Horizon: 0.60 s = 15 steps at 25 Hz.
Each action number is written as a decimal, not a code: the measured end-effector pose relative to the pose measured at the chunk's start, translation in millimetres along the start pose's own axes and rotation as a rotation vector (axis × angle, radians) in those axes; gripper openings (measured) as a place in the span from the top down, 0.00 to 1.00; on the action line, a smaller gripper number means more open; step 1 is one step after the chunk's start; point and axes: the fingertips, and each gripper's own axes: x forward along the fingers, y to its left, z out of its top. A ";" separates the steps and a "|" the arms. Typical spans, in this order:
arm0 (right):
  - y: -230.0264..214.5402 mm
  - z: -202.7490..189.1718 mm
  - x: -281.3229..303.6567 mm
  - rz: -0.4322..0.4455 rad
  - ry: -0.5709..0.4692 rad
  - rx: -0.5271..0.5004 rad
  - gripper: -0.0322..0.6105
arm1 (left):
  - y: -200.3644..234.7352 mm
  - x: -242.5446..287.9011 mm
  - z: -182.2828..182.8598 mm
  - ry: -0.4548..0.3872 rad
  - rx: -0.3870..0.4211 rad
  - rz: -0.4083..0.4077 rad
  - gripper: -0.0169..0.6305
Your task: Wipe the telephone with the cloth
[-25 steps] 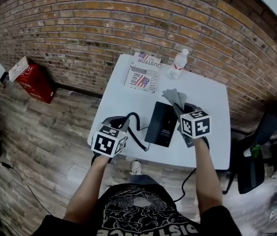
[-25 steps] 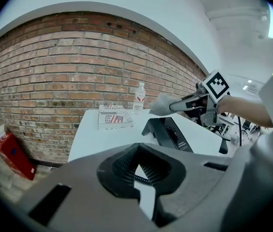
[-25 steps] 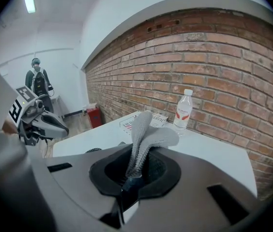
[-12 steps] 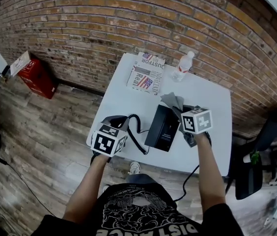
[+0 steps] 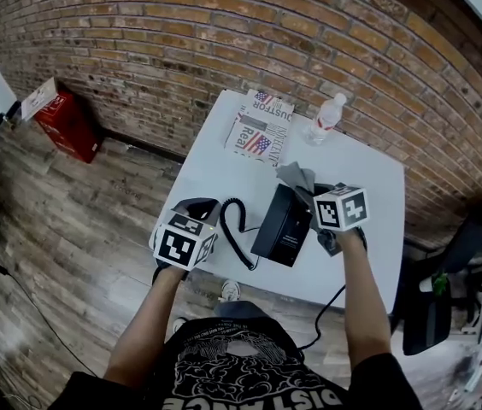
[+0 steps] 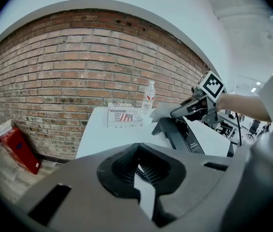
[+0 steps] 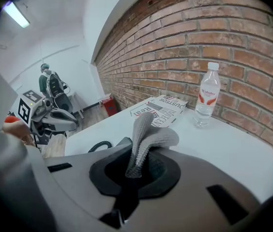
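Note:
A black telephone (image 5: pixel 282 226) lies in the middle of the white table (image 5: pixel 215 165). Its coiled cord (image 5: pixel 234 233) curls off its left side. My right gripper (image 5: pixel 311 188) is shut on a grey cloth (image 5: pixel 295 175), which hangs over the phone's far end. In the right gripper view the cloth (image 7: pixel 148 137) sticks up from between the jaws of the right gripper (image 7: pixel 136 170). My left gripper (image 5: pixel 200 205) hovers at the table's near-left edge, by the cord's end. In its own view the left gripper (image 6: pixel 142 173) has its jaws together, with only a thin white sliver between them. The telephone (image 6: pixel 182 137) lies ahead to the right.
A printed box (image 5: pixel 258 131) and a water bottle (image 5: pixel 324 118) stand at the table's far edge, by the brick wall. A red box (image 5: pixel 60 120) leans on the wall at floor level. A black office chair (image 5: pixel 429 314) stands to the right. A person (image 7: pixel 52 88) stands far off.
My left gripper has drifted slightly left, toward the table's edge. The right gripper and cloth stay at the phone's far end, shifted a little over it.

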 end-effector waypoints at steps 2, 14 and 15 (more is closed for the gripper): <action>1.6 0.9 2.1 0.011 0.006 -0.002 0.93 | 1.9 -1.3 -0.8 0.000 -0.004 0.006 0.96; 12.1 11.5 15.7 0.062 0.014 -0.014 0.93 | 11.6 -7.0 -2.2 -0.005 -0.023 0.036 0.96; 12.9 12.4 16.5 0.065 0.015 -0.016 0.93 | 10.8 -6.8 -2.1 -0.005 -0.022 0.035 0.96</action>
